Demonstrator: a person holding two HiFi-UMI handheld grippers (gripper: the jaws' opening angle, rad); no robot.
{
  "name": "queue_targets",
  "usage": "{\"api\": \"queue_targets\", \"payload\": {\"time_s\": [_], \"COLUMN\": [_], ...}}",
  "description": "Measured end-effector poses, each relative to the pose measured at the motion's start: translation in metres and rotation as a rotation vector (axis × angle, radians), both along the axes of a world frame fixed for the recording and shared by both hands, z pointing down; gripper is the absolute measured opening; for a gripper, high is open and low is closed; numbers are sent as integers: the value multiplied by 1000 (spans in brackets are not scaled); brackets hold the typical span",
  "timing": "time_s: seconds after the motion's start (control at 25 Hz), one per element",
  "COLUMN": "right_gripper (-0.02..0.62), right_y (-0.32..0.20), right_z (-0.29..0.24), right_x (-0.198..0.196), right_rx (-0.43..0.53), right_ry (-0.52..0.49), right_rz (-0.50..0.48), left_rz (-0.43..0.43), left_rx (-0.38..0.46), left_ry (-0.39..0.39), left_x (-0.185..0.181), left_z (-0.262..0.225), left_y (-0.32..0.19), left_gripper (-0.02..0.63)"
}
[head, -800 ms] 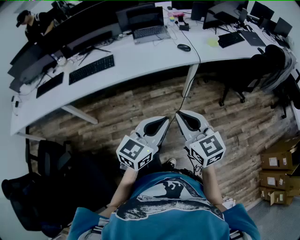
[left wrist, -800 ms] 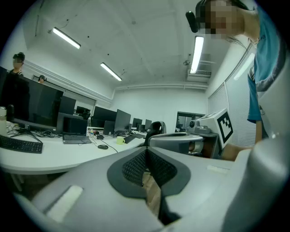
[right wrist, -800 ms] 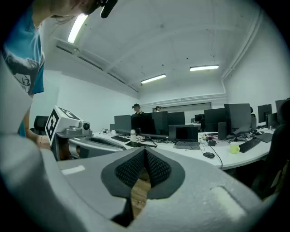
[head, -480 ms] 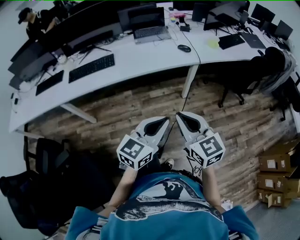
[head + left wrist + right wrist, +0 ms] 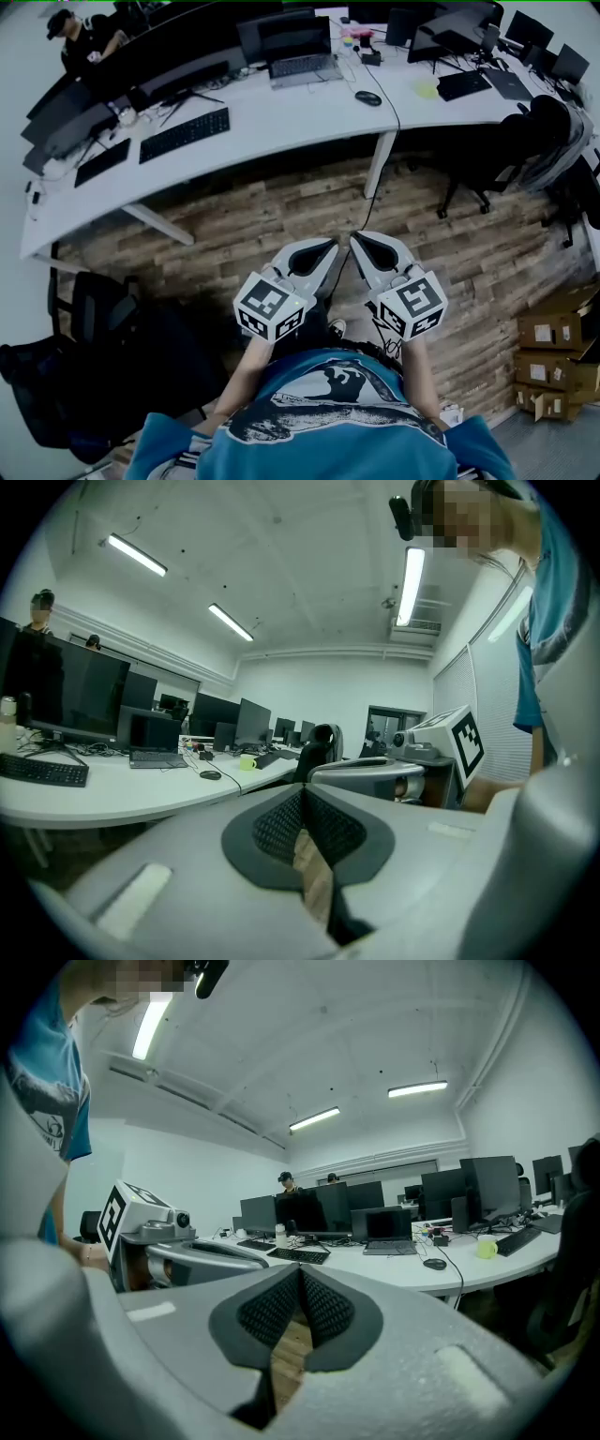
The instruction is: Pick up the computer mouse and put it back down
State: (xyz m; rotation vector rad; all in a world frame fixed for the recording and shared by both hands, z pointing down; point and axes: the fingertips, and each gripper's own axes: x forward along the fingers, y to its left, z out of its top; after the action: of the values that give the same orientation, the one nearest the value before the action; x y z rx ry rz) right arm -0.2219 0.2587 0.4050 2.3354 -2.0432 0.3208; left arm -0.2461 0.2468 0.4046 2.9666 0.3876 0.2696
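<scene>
Left tongs (image 5: 330, 248) are pressed together with nothing between them, held above the wooden floor (image 5: 234, 225), and the right tongs (image 5: 356, 240) just beside them are likewise closed and empty, the two tips nearly touching. Well apart from both, on the long white table (image 5: 281, 122), a black keyboard (image 5: 184, 135) lies near the front edge, a laptop (image 5: 300, 52) stands open by the back edge, and the computer mouse (image 5: 368, 97) rests right of the laptop, about midway between the two edges.
</scene>
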Motion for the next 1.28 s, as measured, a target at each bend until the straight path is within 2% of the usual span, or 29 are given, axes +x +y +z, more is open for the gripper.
{"api": "queue_targets", "payload": {"time_s": [0.32,0.72,0.88,1.04,1.28], "right_gripper": [2,2,2,2,2], "right_y": [10,4,-10,-23,-66], "right_z": [1,7,19,24,39], "right_x": [15,56,80,124,188], "right_rx": [28,29,-3,-22,-53], "right_ry": [-27,-56,-71,-83,-145], "right_rz": [40,94,97,102,141], "left_rz": [5,117,133,138,189], "left_rx": [24,35,35,20,44], "left_ry": [-11,-39,-51,-48,-106], "left_x": [12,51,82,130,189], "left_z": [-3,4,14,16,25], "left_y": [-1,6,-10,-26,-68], "left_gripper": [15,15,15,15,15]}}
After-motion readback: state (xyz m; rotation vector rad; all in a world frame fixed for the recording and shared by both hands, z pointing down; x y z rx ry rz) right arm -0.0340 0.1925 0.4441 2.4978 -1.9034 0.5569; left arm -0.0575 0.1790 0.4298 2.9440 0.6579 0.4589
